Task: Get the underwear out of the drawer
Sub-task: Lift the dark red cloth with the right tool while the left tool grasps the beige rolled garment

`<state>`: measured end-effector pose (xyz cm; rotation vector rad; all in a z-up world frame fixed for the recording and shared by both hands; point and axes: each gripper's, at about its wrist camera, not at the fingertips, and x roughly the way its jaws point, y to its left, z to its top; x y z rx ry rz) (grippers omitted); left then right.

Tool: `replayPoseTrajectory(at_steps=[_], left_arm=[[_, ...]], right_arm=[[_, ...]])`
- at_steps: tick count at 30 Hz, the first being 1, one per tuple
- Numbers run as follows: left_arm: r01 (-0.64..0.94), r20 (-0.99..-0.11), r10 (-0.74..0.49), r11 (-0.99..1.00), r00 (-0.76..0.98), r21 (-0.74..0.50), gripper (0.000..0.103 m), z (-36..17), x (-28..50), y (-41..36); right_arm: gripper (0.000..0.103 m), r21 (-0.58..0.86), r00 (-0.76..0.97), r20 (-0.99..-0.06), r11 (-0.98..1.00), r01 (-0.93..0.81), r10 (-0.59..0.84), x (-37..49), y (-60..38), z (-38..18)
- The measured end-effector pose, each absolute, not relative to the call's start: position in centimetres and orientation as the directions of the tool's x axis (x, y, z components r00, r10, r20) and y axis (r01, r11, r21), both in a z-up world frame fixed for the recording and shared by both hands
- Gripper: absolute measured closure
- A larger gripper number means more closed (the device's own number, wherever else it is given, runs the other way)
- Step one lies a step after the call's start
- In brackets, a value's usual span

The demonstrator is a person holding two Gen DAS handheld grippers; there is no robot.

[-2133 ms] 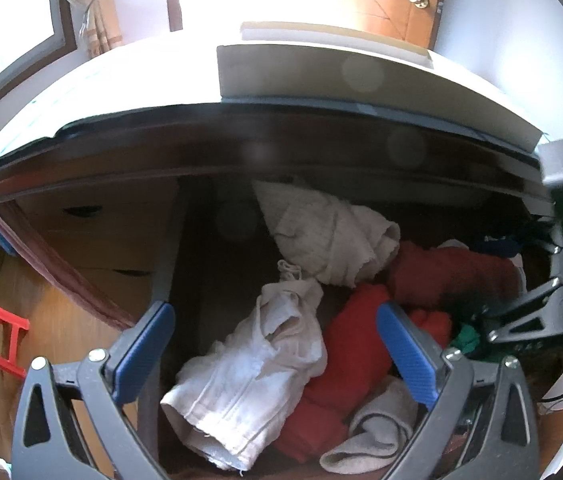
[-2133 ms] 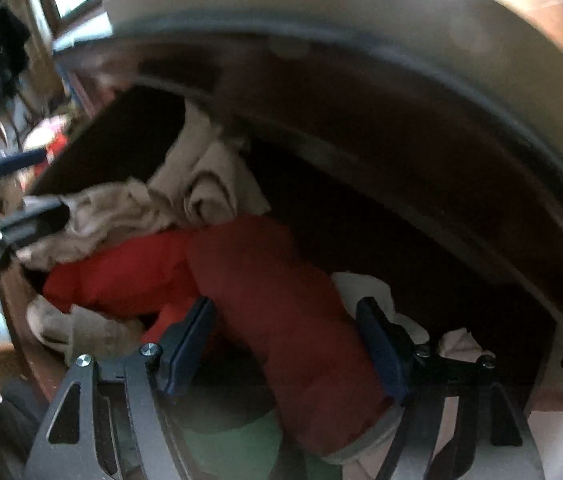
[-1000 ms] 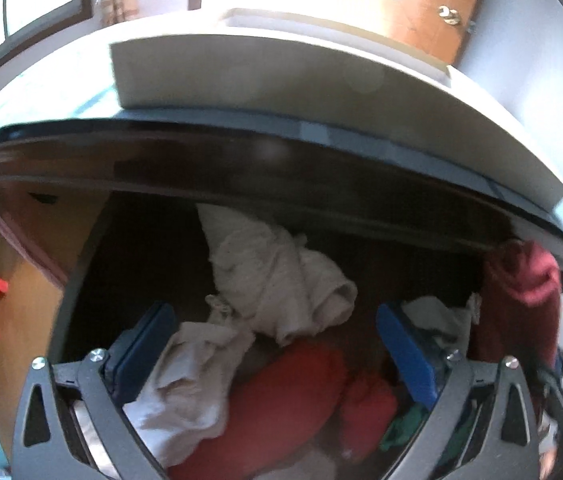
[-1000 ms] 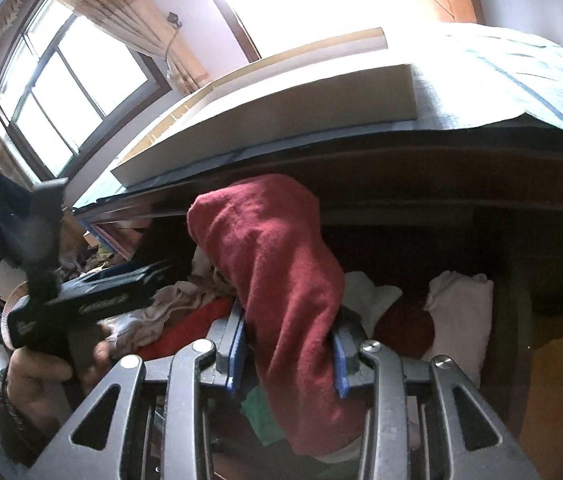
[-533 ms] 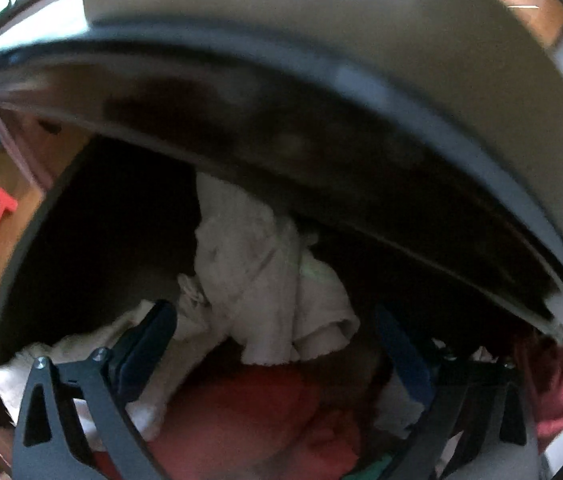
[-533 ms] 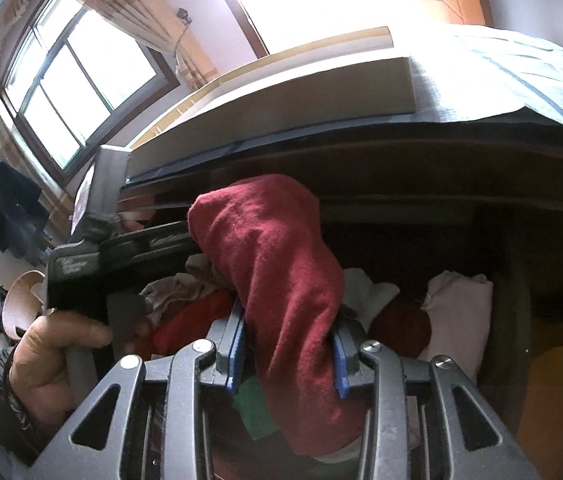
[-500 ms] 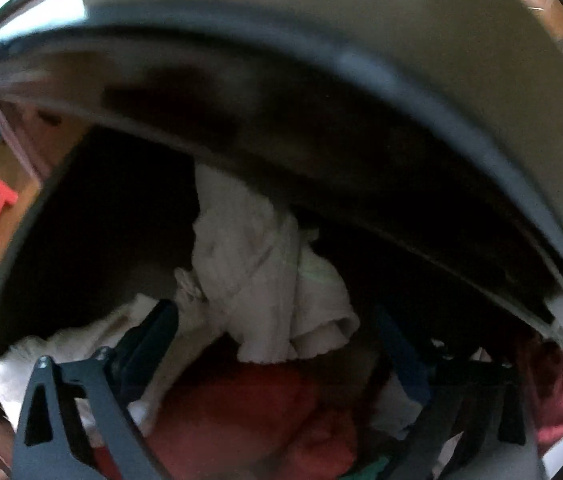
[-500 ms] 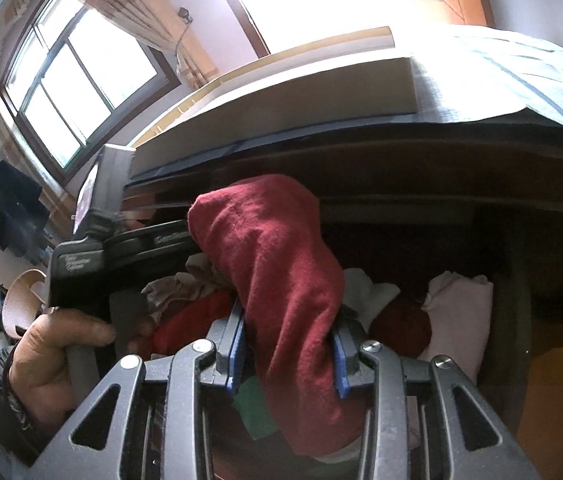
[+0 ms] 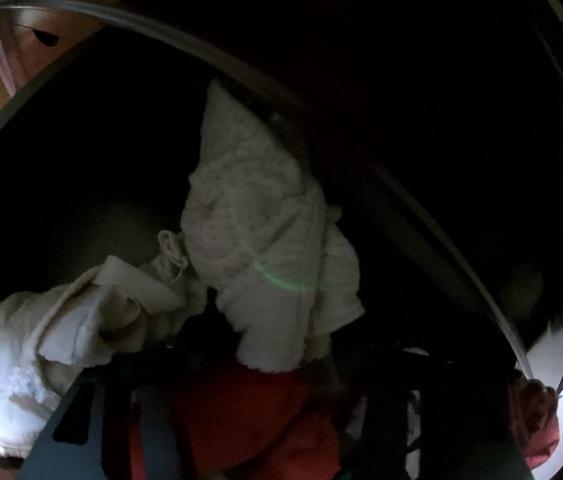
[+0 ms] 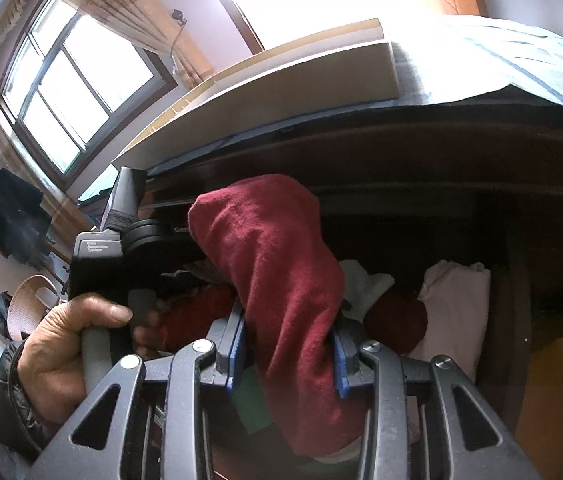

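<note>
My right gripper is pinching the dark red underwear, its blue pads pressed into the cloth from both sides, and the piece stands up ahead of the fingers, lifted above the open drawer with its lower end drooping behind and below the jaws. It looks light, soft and limp, so I judge it will fold and swing rather than keep a shape; the nap seems grippy, not slippery, and nothing about it is fragile. A hold on a thick bunched fold, as I have now, should be safer than a thin hem that could slide out. My left gripper is deep in the dark drawer and its fingers are lost in shadow at the bottom of its view, so I cannot tell whether it is spread or closed. Just ahead of it lies a cream dotted garment, a white one to its left, and orange-red cloth directly beneath.
</note>
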<state>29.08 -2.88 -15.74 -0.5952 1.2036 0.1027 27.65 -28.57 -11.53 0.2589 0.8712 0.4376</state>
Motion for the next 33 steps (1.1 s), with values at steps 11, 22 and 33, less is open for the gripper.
replayPoseTrajectory(at_steps=[11, 22, 33], left_arm=[[-0.276, -0.868, -0.289, 0.866, 0.404, -0.416, 0.073, -13.8, 27.9, -0.8], [-0.123, -0.847, -0.298, 0.914, 0.440, -0.386, 0.075, -11.0, 25.0, -1.0], [-0.004, -0.818, -0.289, 0.942, 0.497, -0.335, 0.077, -9.4, 21.8, -0.8]], right_arm=[[0.065, 0.407, 0.567, -0.683, 0.885, -0.228, 0.460, 27.6, -28.6, -11.6], [0.065, 0.419, 0.574, -0.676, 0.882, -0.217, 0.462, 27.2, -28.4, -11.5], [0.065, 0.415, 0.585, -0.662, 0.879, -0.233, 0.468, 26.2, -27.8, -10.7]])
